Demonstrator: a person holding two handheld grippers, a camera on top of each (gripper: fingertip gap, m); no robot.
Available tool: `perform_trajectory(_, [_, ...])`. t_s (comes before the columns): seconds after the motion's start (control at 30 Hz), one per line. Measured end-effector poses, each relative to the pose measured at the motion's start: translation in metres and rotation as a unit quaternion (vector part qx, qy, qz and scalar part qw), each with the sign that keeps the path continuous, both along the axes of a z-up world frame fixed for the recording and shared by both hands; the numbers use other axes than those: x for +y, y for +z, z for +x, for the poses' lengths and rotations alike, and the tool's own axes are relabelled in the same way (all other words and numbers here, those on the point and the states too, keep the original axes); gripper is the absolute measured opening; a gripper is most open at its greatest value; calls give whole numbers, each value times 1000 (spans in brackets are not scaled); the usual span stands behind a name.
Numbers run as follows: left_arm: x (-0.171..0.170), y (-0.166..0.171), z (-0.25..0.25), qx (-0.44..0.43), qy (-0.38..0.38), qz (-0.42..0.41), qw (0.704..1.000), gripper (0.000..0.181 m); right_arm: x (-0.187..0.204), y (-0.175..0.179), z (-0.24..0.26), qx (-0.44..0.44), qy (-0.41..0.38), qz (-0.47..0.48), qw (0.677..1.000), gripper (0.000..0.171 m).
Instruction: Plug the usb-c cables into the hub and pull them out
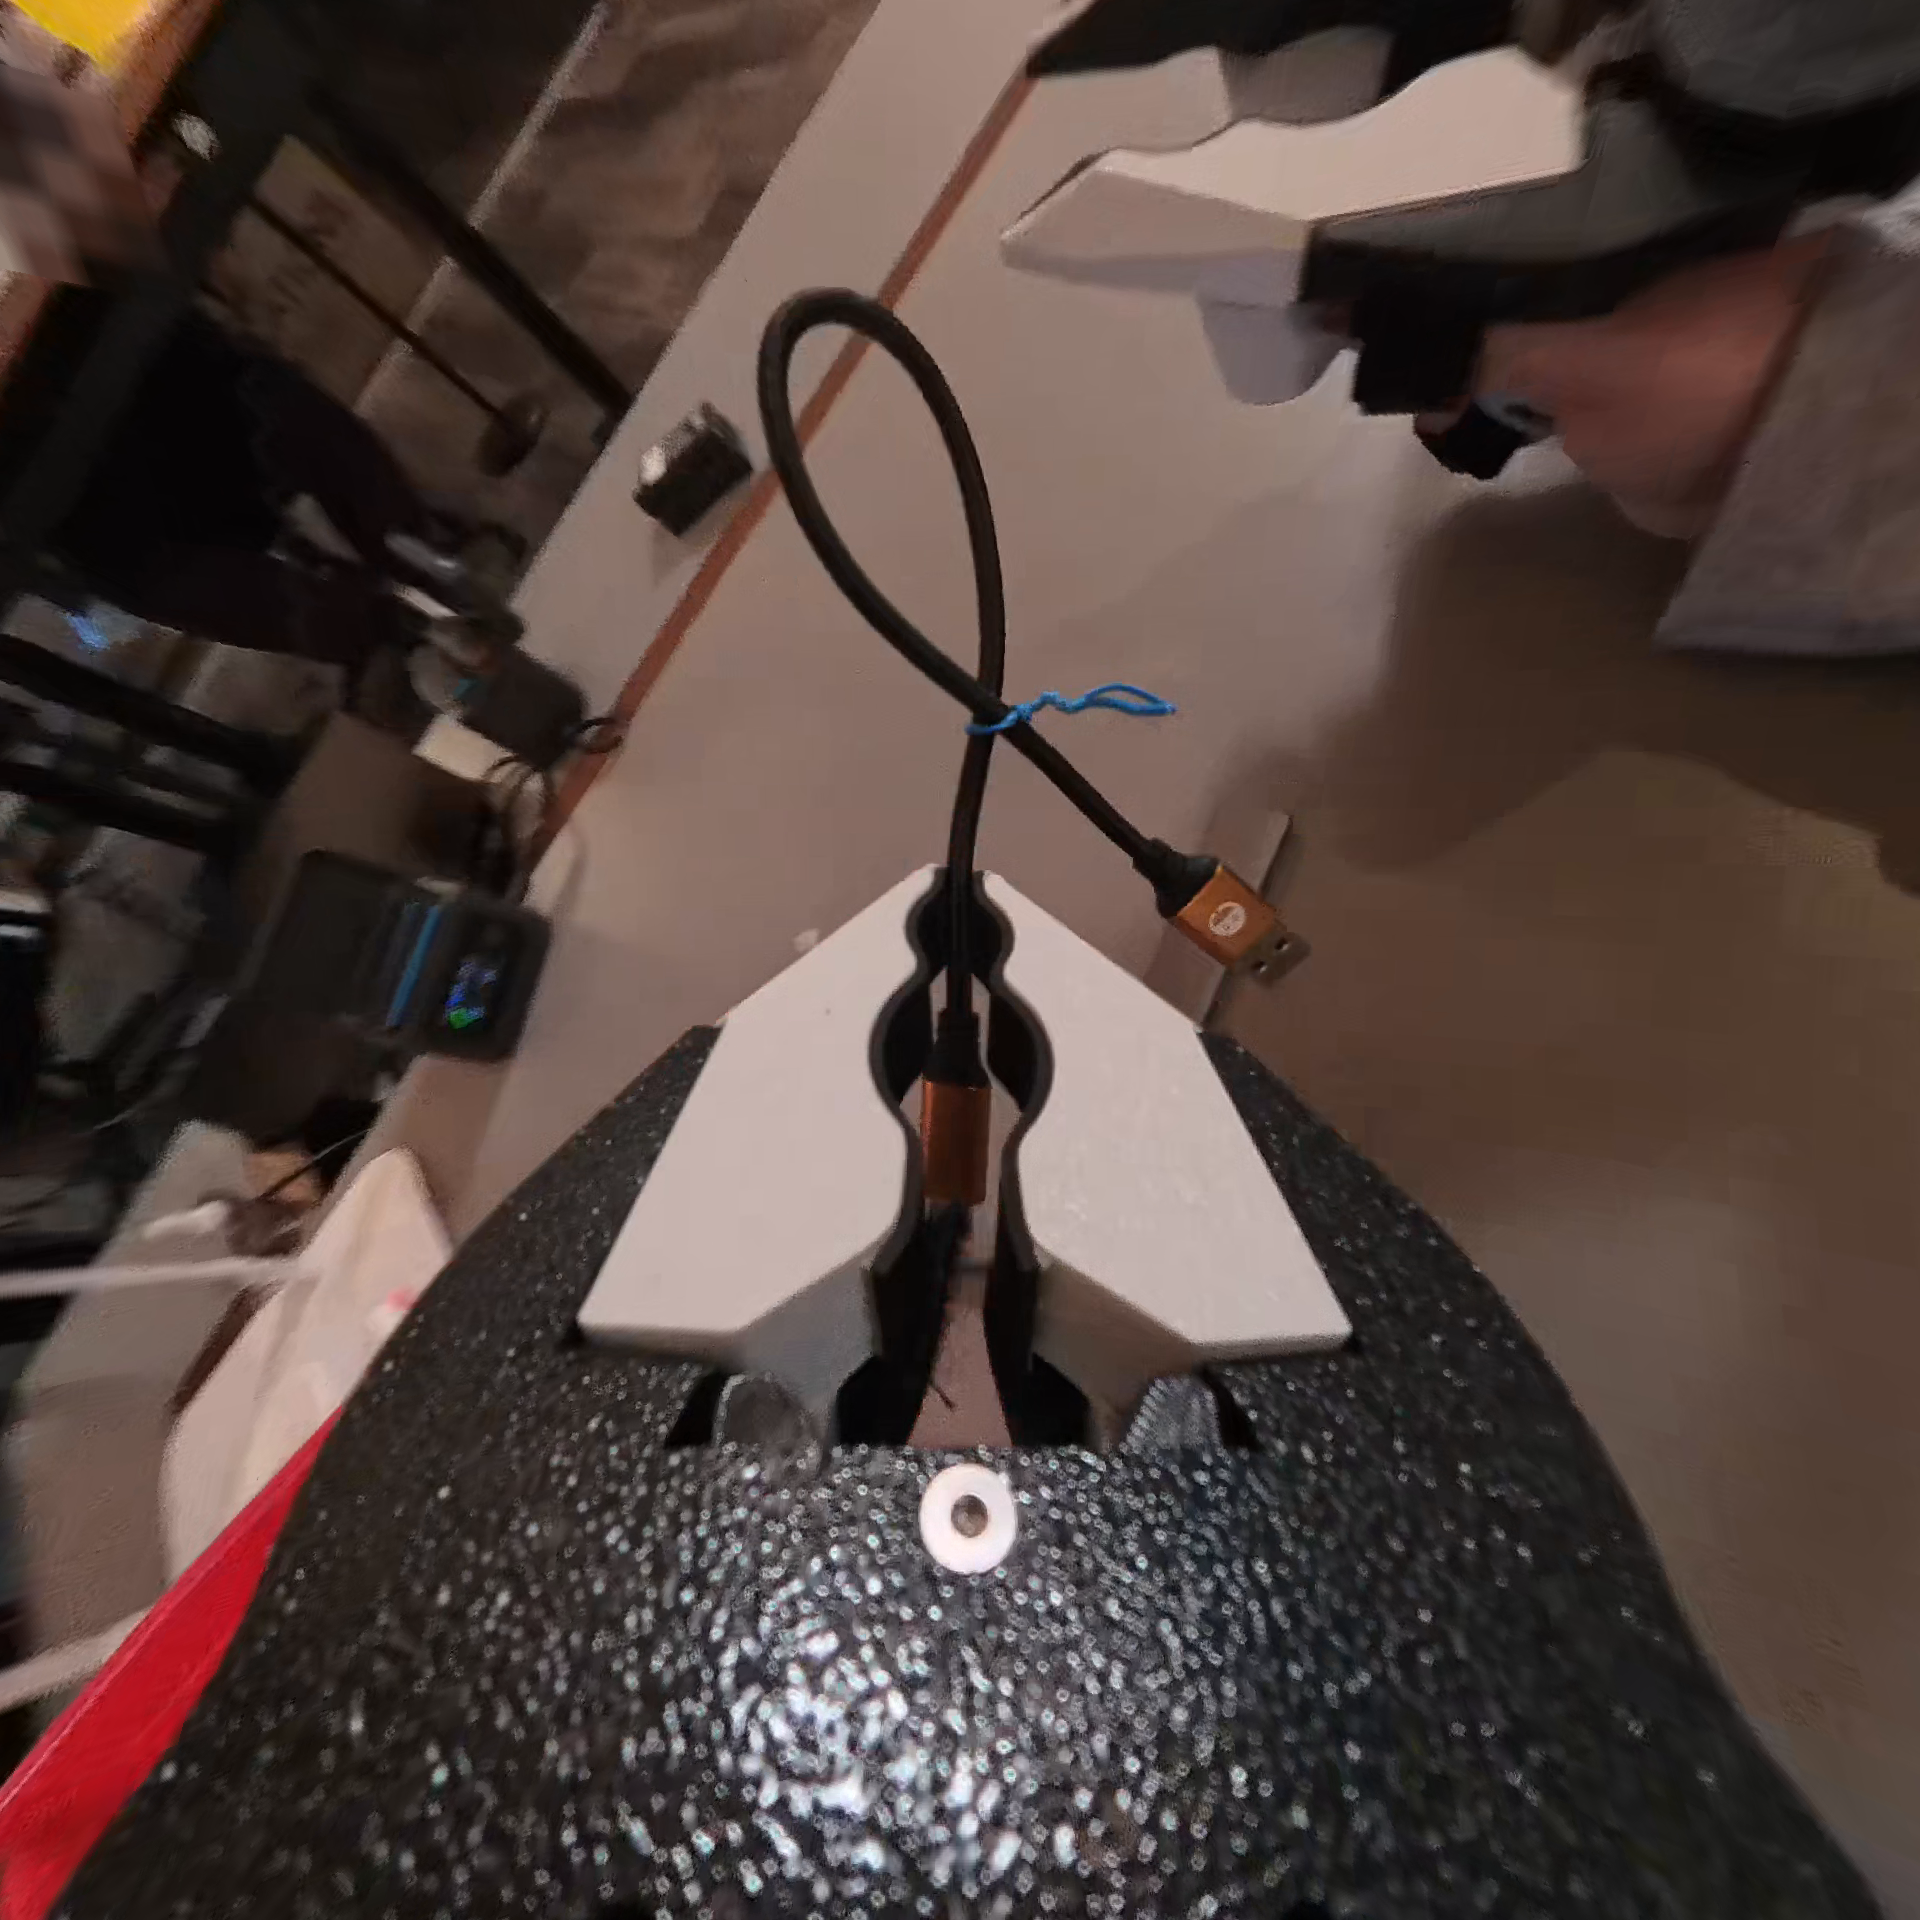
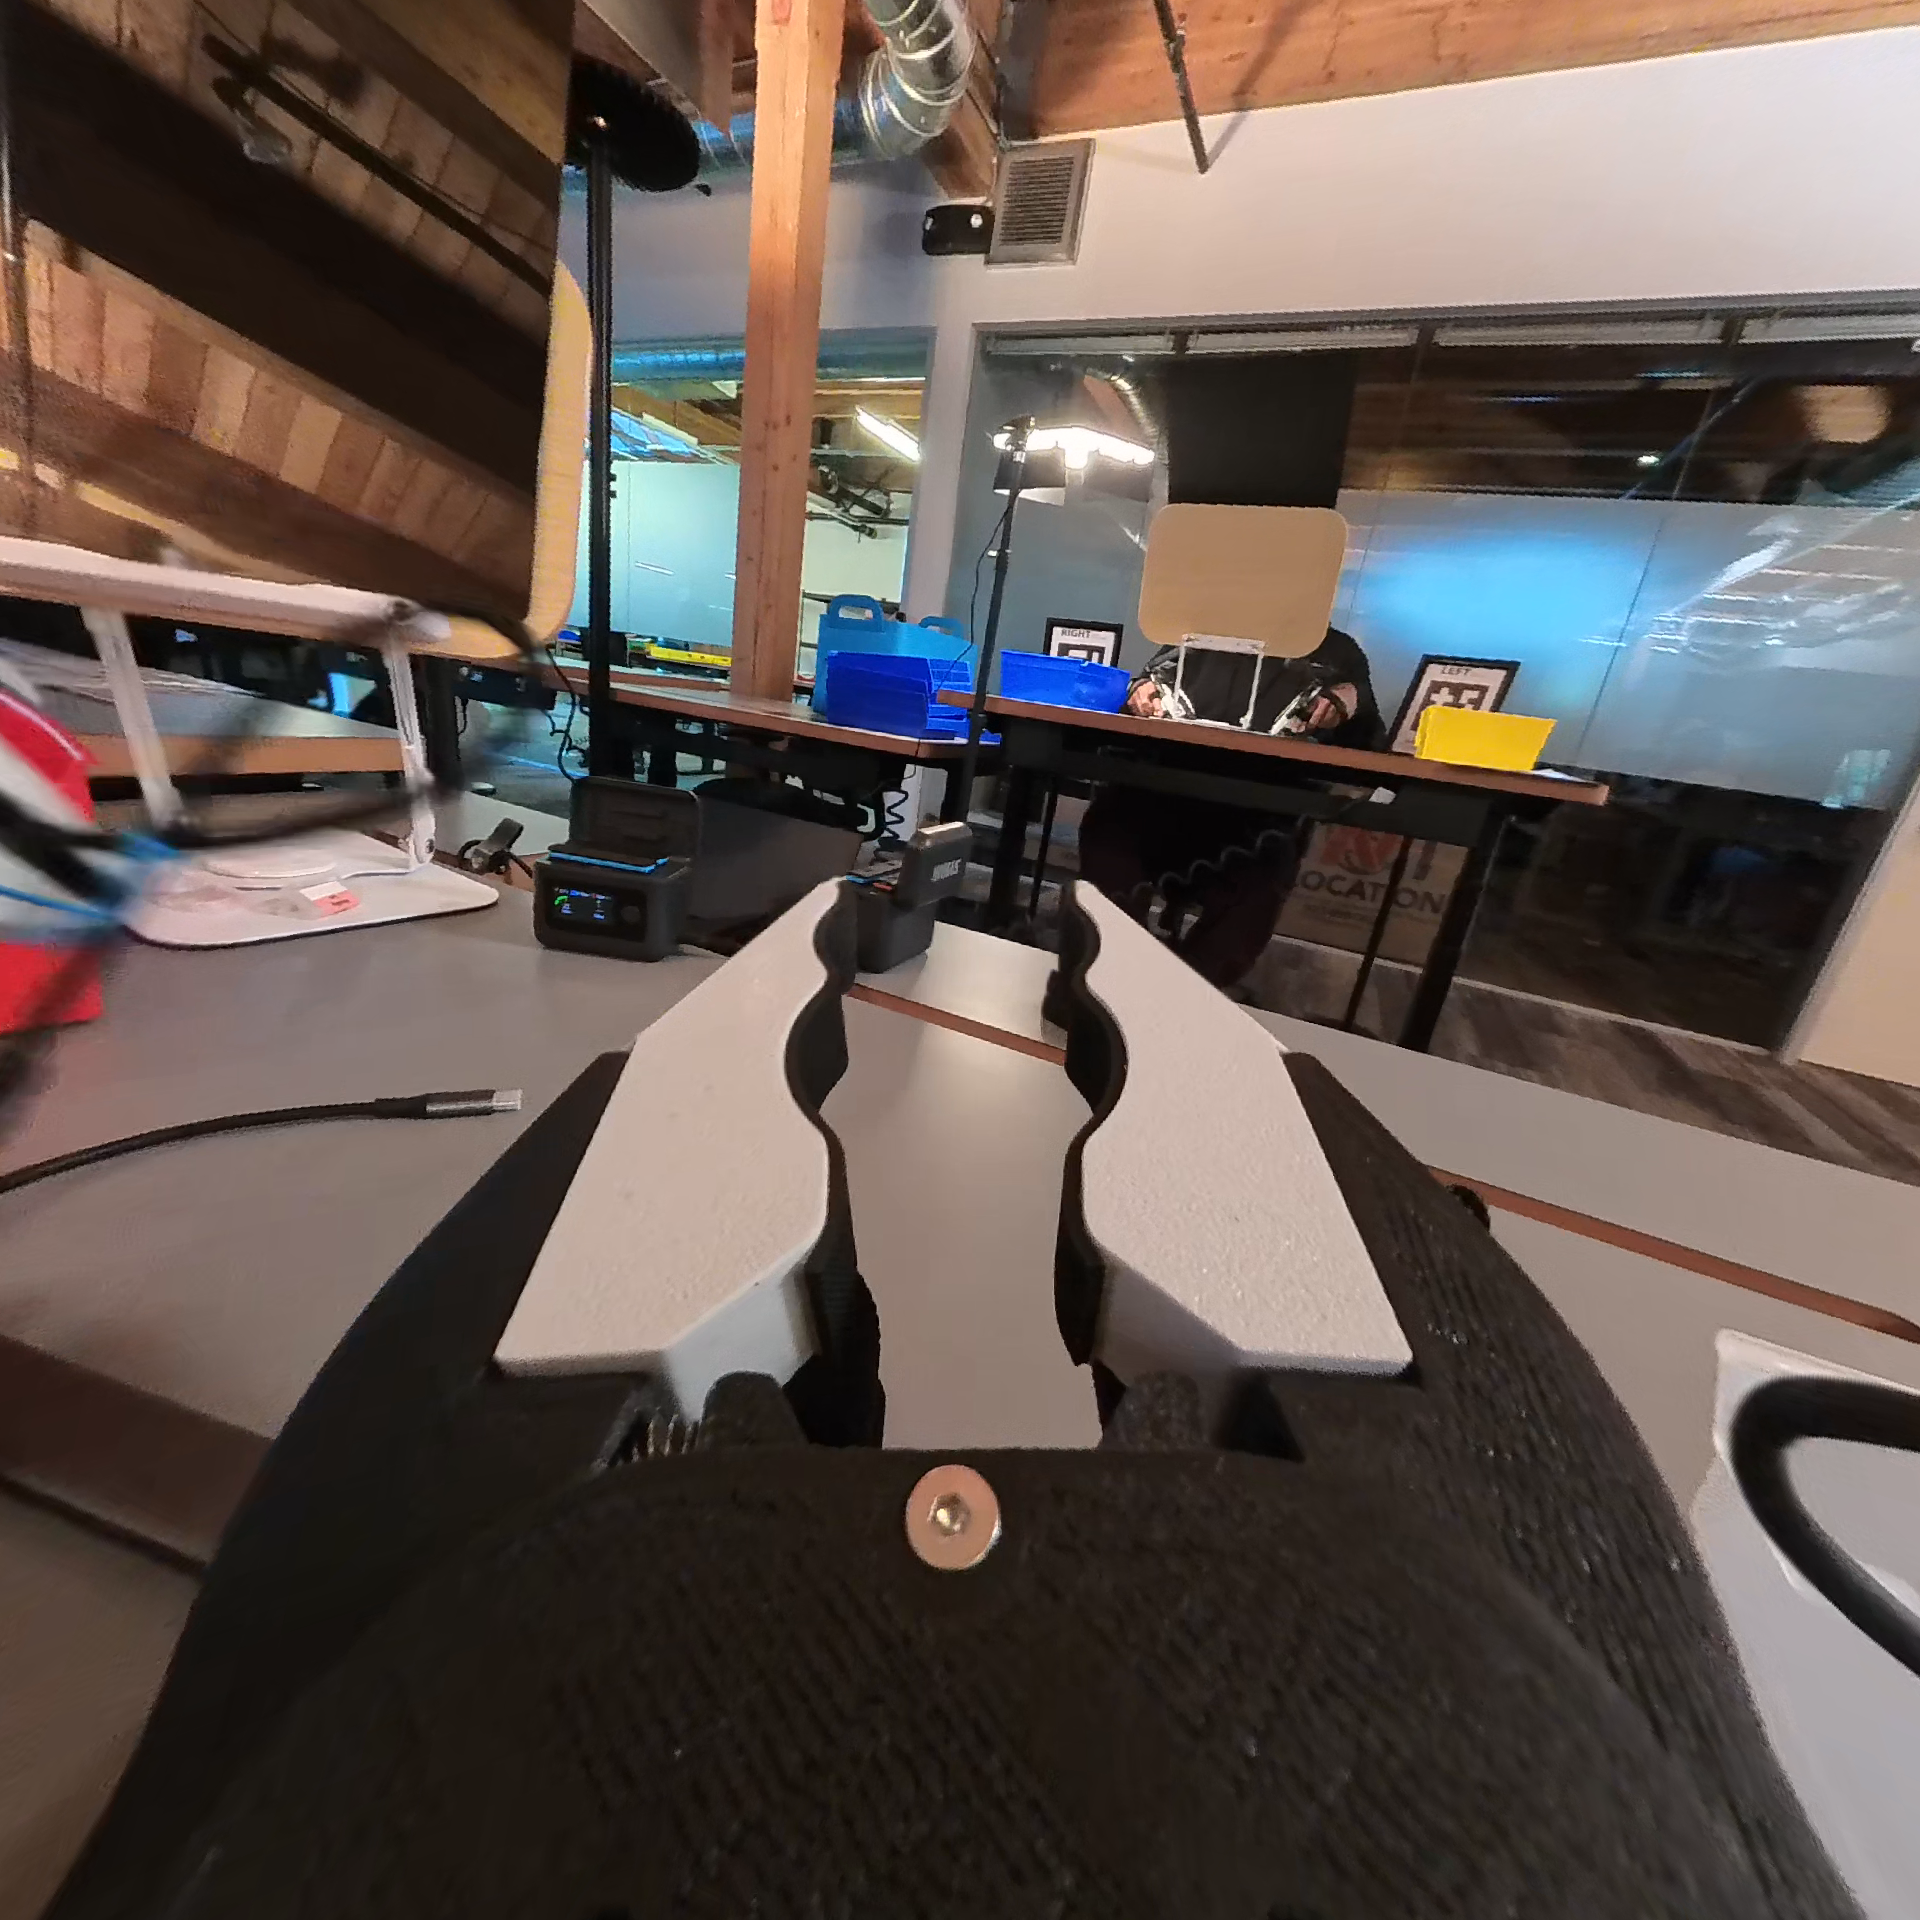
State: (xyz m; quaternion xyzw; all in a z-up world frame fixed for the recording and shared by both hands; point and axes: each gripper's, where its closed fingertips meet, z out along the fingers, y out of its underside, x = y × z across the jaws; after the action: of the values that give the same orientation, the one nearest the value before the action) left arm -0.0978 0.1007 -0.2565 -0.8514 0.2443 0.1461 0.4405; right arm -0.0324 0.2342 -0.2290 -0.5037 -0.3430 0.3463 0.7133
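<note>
In the left wrist view my left gripper [image 1: 961, 883] is shut on a black braided cable [image 1: 883, 520], pinching its orange connector [image 1: 951, 1143] between the white fingers. The cable loops upward, is tied with a blue twist tie [image 1: 1081, 707], and its other orange plug [image 1: 1231, 925] hangs free to the right. My right gripper [image 2: 956, 914] is open and empty above the grey table [image 2: 312, 1226]; it also shows at the top right of the left wrist view [image 1: 1023, 156]. A second black cable with a grey plug [image 2: 457, 1103] lies on the table to its left. I cannot pick out the hub.
A white object holding a black cable [image 2: 1787, 1538] sits at the right gripper's lower right. A red bin [image 2: 42, 935] and a white stand [image 2: 312, 883] are at the left. Black charging cases [image 2: 608, 894] stand at the table's far edge. A person sits at a far table. Some 15 centimeters of space lies between my two pairs of fingers.
</note>
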Motion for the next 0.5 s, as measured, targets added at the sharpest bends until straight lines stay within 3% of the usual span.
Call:
perform_trajectory(0.2, [81, -64, -11, -51, -6, -66, 996, 1, 0, -2, -2, -7, 1, 4, 1000, 37])
perform_trajectory(0.4, [104, -95, -13, -81, -7, -93, 992, 1, -9, -6, -11, -32, 15, 21, 999, 38])
perform_trajectory(0.43, [101, -94, -12, -106, -7, -98, 990, 13, -10, -6, -11, -34, 17, 24, 999, 38])
perform_trajectory(0.47, [98, -89, -12, -127, -5, -88, 988, 62, -11, -6, -11, -34, 19, 24, 999, 38])
perform_trajectory(0.5, [94, -82, -13, -147, -10, -71, 987, 90, -12, -5, -11, -34, 23, 24, 999, 38])
